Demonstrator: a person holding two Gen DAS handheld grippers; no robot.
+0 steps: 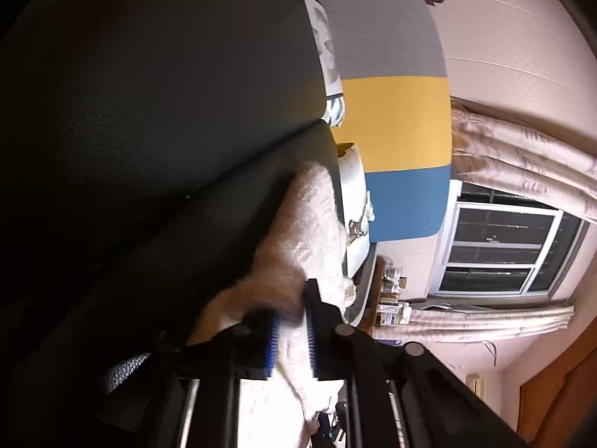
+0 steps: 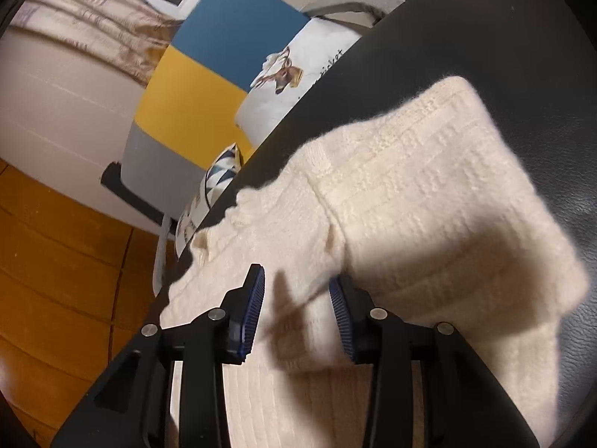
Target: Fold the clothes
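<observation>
A cream knitted sweater (image 2: pixel 429 186) lies on a round black leather-look table (image 2: pixel 522 44), one part folded over the rest. My right gripper (image 2: pixel 296 298) hovers just above the fold's edge with its jaws apart, blue pads (image 2: pixel 255 310) clear of the knit. In the left wrist view the same sweater (image 1: pixel 317 220) runs along the table (image 1: pixel 149 112) toward its rim. My left gripper (image 1: pixel 293 332) is shut on a bunched piece of the sweater, which bulges out between and behind the blue pads (image 1: pixel 311 321).
Beyond the table's rim stands a chair with a blue, yellow and grey back (image 2: pixel 209 86), holding a deer-print cushion (image 2: pixel 298 74) and a triangle-patterned one (image 2: pixel 224 171). Wooden floor (image 2: pixel 56 261) lies below. A window (image 1: pixel 500 246) with curtains (image 1: pixel 522 156) is farther off.
</observation>
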